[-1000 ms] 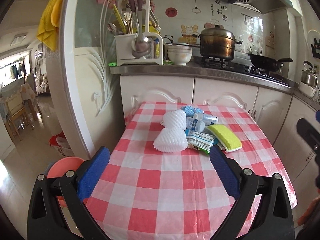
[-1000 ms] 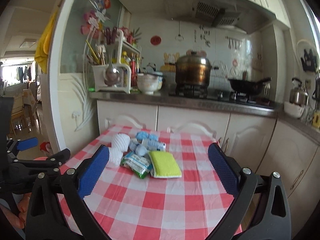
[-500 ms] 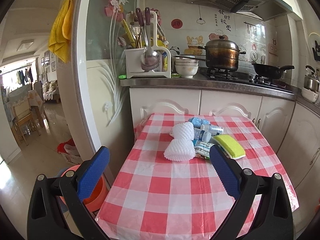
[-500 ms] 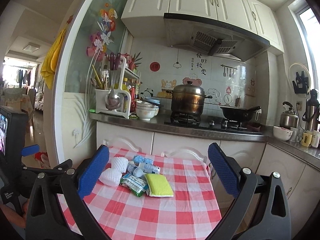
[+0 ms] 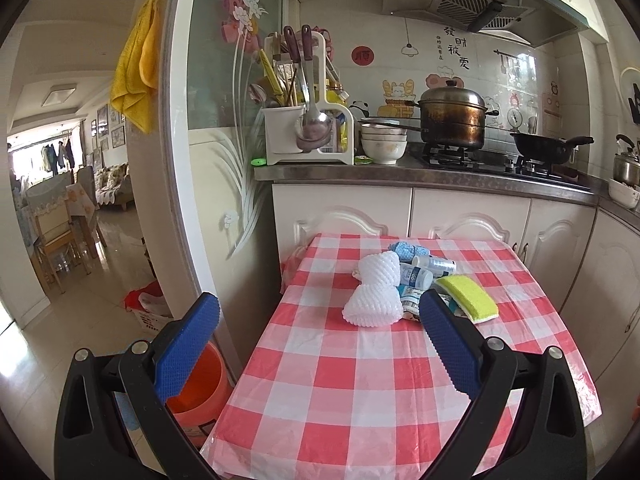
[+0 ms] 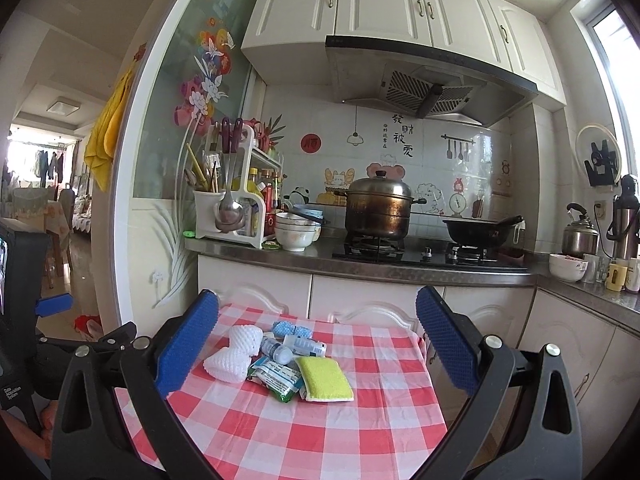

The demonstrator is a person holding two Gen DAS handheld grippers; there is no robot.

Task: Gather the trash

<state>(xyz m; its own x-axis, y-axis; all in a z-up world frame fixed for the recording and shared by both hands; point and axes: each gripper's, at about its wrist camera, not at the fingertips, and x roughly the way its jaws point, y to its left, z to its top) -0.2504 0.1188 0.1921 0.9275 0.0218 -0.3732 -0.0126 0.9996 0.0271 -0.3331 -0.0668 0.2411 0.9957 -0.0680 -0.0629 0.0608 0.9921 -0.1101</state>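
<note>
A pile of trash lies on the red-checked table (image 5: pixel 360 392) (image 6: pixel 320 440): two white foam nets (image 5: pixel 374 306) (image 6: pixel 232 356), a blue foam net (image 5: pixel 408 250) (image 6: pixel 290 328), small plastic bottles (image 5: pixel 434 266) (image 6: pixel 304 346), a green-white wrapper (image 6: pixel 276 378) and a yellow-green sponge (image 5: pixel 468 296) (image 6: pixel 326 378). My left gripper (image 5: pixel 318 348) is open and empty, well short of the pile. My right gripper (image 6: pixel 316 344) is open and empty, raised and back from the table. An orange bin (image 5: pixel 200 388) stands on the floor left of the table.
Behind the table are white cabinets and a counter (image 6: pixel 360 266) with a utensil rack (image 5: pixel 308 128), bowls (image 6: pixel 296 232), a pot (image 6: pixel 378 208) and a wok (image 6: pixel 478 232). A glass partition (image 5: pixel 212 120) stands left. The left gripper's body (image 6: pixel 24 300) shows at the right view's left edge.
Both grippers have pulled back and risen from the table. The pile looks smaller and farther, and the orange bin has come into fuller view. Both stay open.
</note>
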